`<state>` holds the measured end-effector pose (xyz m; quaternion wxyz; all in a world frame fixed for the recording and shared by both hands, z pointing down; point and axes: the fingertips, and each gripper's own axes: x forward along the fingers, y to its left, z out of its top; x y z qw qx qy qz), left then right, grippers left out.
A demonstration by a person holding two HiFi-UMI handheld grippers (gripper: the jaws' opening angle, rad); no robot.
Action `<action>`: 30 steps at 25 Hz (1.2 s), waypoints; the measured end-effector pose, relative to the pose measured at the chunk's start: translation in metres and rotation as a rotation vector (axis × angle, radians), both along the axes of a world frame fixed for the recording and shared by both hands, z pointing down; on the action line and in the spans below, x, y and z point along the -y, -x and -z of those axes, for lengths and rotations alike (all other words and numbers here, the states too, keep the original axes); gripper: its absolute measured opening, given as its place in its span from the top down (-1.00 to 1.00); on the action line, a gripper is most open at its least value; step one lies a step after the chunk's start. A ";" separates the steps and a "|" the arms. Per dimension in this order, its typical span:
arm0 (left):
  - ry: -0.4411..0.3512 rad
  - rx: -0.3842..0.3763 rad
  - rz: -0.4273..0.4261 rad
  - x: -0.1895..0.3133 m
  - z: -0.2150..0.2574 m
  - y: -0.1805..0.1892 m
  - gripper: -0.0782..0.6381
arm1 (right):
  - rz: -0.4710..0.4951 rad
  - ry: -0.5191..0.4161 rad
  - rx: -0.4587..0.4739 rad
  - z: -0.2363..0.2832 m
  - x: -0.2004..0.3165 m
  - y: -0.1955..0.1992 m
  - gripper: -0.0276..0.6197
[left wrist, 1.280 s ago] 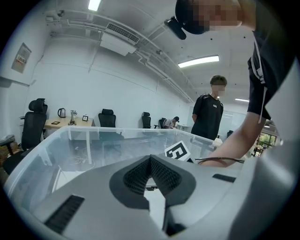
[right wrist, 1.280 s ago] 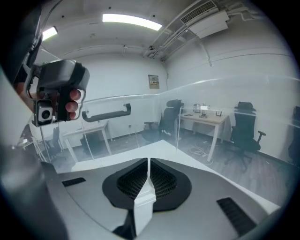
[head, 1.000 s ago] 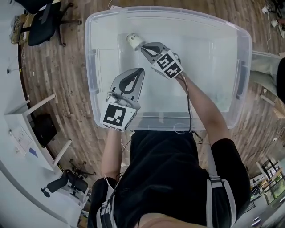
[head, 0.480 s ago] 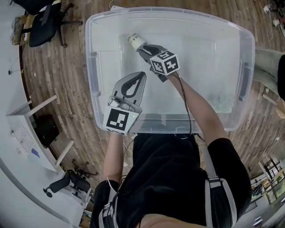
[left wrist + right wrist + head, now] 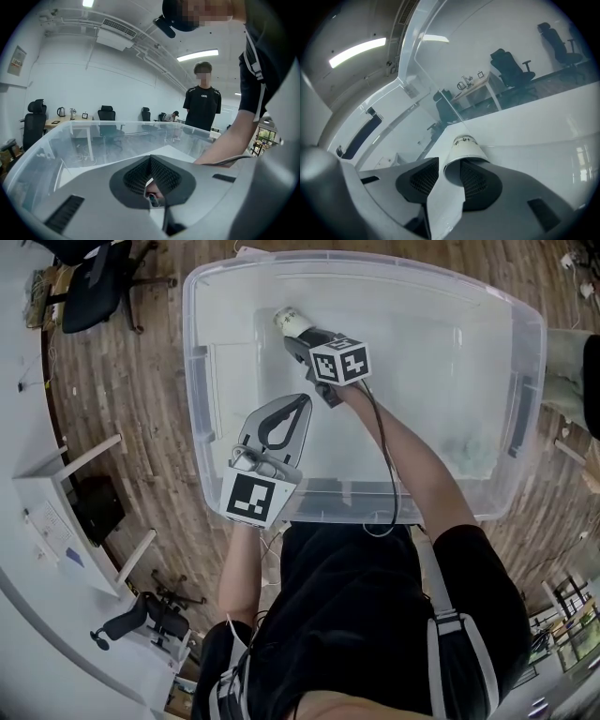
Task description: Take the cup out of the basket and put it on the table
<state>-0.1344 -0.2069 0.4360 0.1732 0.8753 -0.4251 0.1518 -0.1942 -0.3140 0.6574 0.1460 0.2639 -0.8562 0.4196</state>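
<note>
A white paper cup [image 5: 289, 322] lies on its side on the floor of a big clear plastic bin [image 5: 375, 259], at its far left. In the right gripper view the cup [image 5: 464, 146] has its base pointing away and its mouth between the jaws. My right gripper [image 5: 298, 338] reaches down into the bin. Its jaws have just been opening and now stand wide on either side of the cup's rim, not pressing it [image 5: 457, 165]. My left gripper [image 5: 302, 401] hangs over the bin's near left part, shut on nothing [image 5: 151, 158].
Wooden flooring surrounds the bin. A black office chair [image 5: 94, 282] and white desks [image 5: 56, 474] stand at the left. Someone's leg [image 5: 574, 352] shows at the right edge. Another person [image 5: 202, 105] stands beyond the bin's far wall.
My right gripper has rolled, sunk toward the bin floor and opened from shut to wide around the cup's mouth end. The cup and my left gripper have stayed where they were.
</note>
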 end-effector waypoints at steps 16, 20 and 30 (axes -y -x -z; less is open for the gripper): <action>0.001 -0.006 0.001 0.000 0.000 0.004 0.73 | 0.043 -0.107 -0.129 -0.005 0.002 -0.001 0.83; -0.004 -0.008 0.008 0.000 0.002 0.005 0.73 | 0.089 -0.142 -0.134 0.003 -0.003 -0.001 0.84; -0.027 -0.002 0.026 0.001 0.009 0.010 0.73 | 0.134 -0.226 -0.135 0.043 -0.014 -0.012 0.84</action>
